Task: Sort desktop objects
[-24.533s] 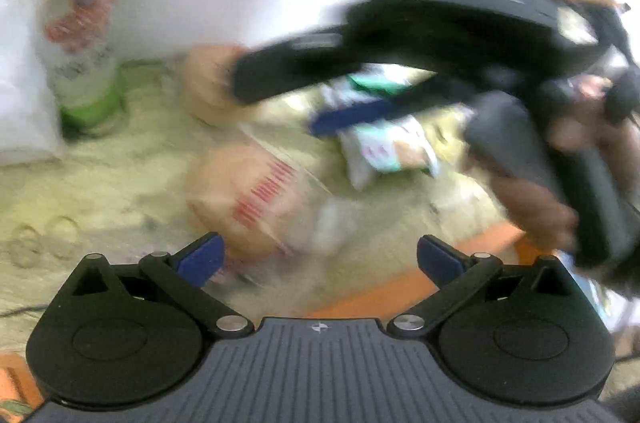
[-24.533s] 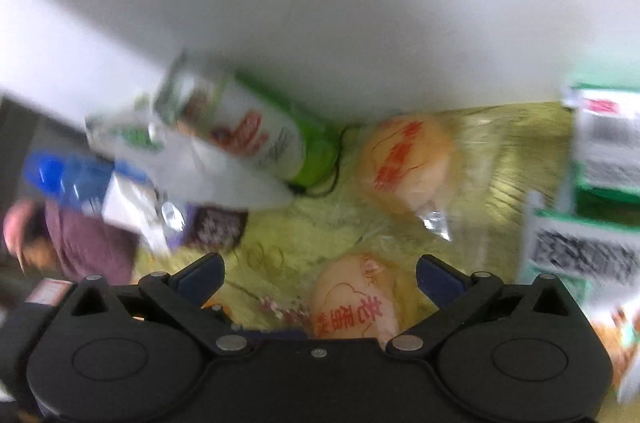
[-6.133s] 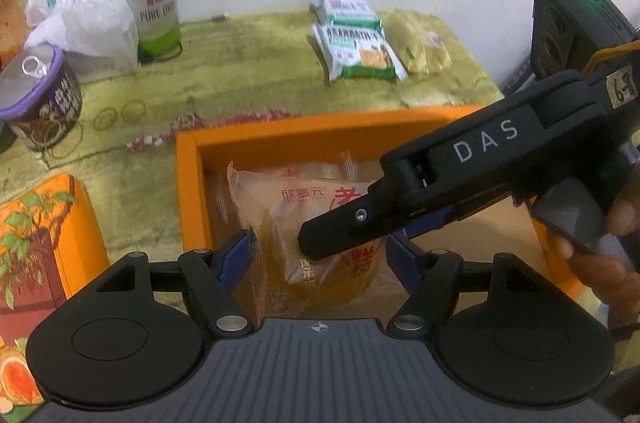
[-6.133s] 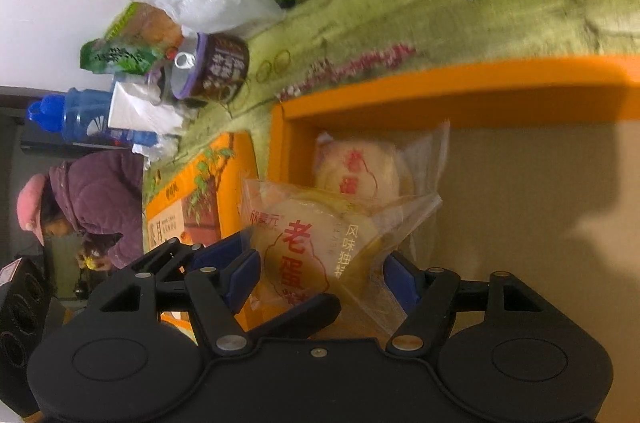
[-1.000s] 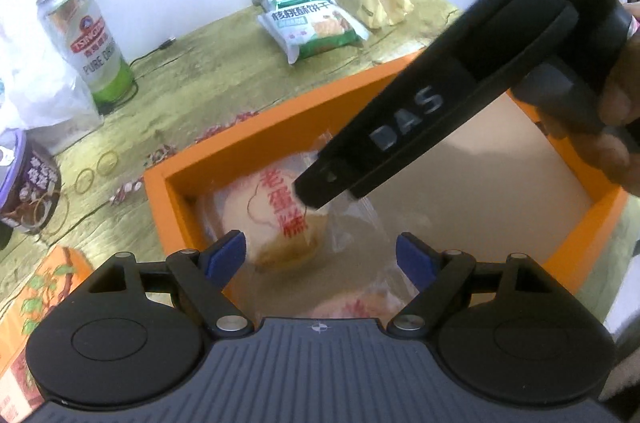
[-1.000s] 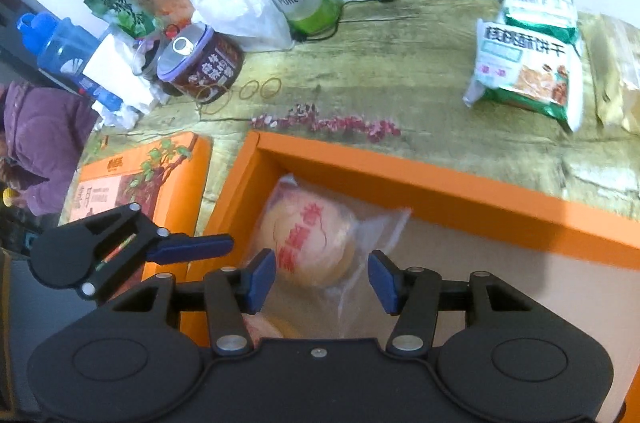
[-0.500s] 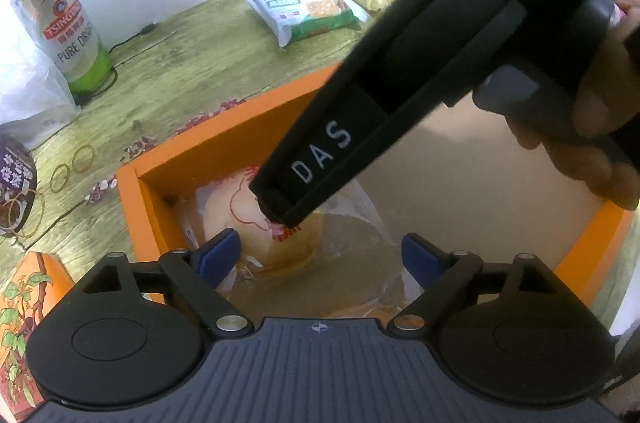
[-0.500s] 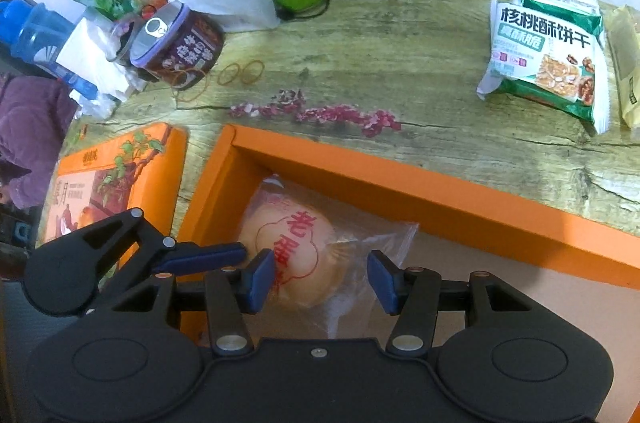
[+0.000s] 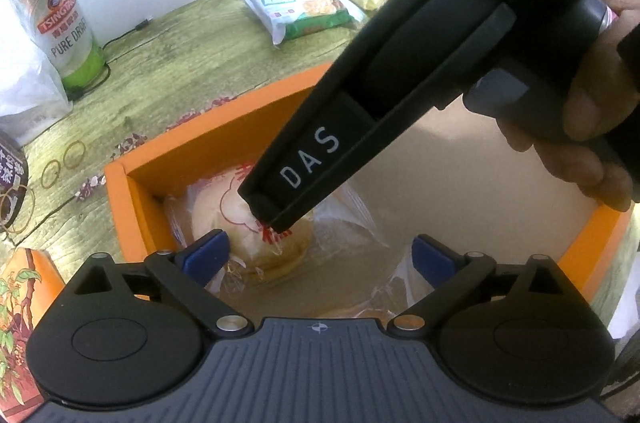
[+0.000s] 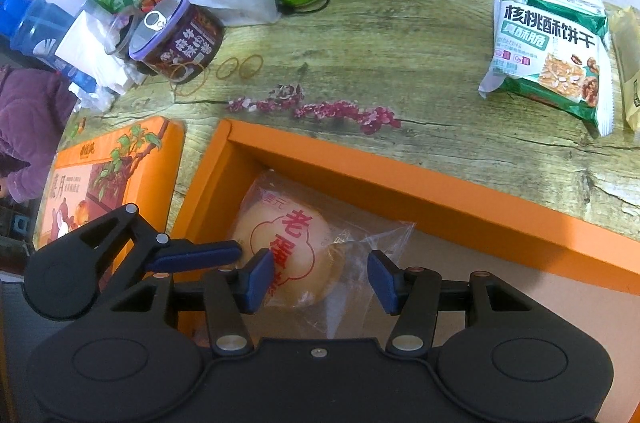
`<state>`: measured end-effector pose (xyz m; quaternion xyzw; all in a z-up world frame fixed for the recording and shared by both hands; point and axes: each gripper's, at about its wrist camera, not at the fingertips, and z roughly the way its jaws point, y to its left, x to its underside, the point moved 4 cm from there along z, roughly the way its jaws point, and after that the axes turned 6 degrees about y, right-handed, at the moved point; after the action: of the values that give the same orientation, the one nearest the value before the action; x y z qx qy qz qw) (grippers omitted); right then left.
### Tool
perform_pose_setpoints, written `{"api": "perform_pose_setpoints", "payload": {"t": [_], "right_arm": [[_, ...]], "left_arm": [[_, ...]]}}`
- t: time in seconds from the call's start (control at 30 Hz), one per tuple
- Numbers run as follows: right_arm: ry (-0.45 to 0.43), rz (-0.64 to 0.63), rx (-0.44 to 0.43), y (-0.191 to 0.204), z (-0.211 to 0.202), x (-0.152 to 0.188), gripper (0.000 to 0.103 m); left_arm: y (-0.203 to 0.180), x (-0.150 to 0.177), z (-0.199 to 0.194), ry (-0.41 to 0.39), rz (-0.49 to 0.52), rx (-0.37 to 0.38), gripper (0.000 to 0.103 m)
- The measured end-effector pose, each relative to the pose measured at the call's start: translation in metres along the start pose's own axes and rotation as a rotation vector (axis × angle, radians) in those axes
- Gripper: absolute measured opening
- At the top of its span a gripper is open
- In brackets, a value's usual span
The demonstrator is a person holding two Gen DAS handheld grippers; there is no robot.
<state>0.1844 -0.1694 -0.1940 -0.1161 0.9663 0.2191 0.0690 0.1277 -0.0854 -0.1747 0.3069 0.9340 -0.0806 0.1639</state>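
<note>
The bagged cake [image 10: 292, 255] lies in the orange box's [image 10: 420, 195] near-left corner, between the half-open right tool's [image 10: 318, 281] fingers without clear pad contact, while the left tool's [image 9: 320, 255] jaws are opening, gripping nothing.

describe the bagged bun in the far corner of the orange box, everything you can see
The bun is round, pale golden, sealed in a clear crinkled plastic bag printed with red characters in a cloud-shaped outline. It lies flat on the tan floor in the far left corner of the orange box, the bag's loose end trailing right. The right gripper straddles it; whether the pads press the bag is unclear.
</note>
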Motion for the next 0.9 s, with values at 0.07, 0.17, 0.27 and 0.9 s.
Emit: {"api": "perform_pose_setpoints", "payload": {"t": [0.07, 0.17, 0.27, 0.9], "right_arm": [[-0.004, -0.003, -0.008, -0.001, -0.002, 0.0, 0.051], [-0.032, 0.007, -0.037, -0.005, -0.015, -0.001, 0.051], [-0.065, 0.032, -0.052, -0.012, -0.031, 0.003, 0.051], [0.109, 0.224, -0.259, -0.03, -0.024, 0.087, 0.052]], "left_arm": [[0.003, 0.001, -0.003, -0.011, -0.02, 0.019, 0.098], [0.008, 0.004, -0.011, -0.026, -0.044, 0.023, 0.098], [0.009, 0.01, -0.021, -0.03, -0.048, 0.0, 0.098], [-0.018, 0.069, -0.031, 0.12, -0.162, 0.058, 0.097]]}}
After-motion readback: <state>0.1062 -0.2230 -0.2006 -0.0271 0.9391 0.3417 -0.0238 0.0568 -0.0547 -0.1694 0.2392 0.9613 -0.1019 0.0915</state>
